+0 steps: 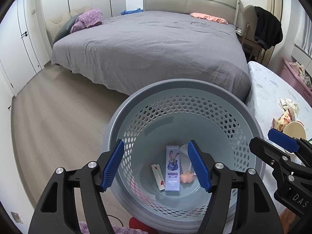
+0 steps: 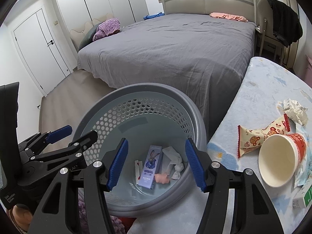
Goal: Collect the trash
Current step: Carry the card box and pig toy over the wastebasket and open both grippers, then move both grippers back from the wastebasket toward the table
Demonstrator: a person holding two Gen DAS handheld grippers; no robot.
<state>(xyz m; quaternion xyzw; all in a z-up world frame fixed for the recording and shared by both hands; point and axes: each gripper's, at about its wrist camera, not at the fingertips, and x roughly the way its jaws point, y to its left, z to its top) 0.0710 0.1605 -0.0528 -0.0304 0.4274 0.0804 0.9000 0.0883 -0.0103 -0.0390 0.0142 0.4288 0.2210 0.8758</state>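
A grey perforated bin (image 1: 195, 89) (image 2: 109, 97) stands on the floor below both grippers. Inside lie a purple rabbit box (image 1: 172, 167) (image 2: 151, 165), a thin white packet (image 1: 158, 177) (image 2: 138, 169), a pink toy (image 1: 186, 177) (image 2: 162, 178) and white crumpled tissue (image 2: 174, 159). My left gripper (image 1: 156, 165) is open and empty over the bin. My right gripper (image 2: 156, 163) is open and empty over the bin's right side. On the table (image 2: 259, 97) lie a paper cup (image 2: 278, 159), a snack wrapper (image 2: 259, 136) and crumpled paper (image 2: 294, 110).
A large bed with a grey sheet (image 1: 148, 48) stands behind the bin. A chair with a black jacket (image 1: 267, 27) is at the back right. A small green and white box (image 2: 303, 197) lies at the table's near right. A pink storage box (image 1: 294, 78) stands at the right.
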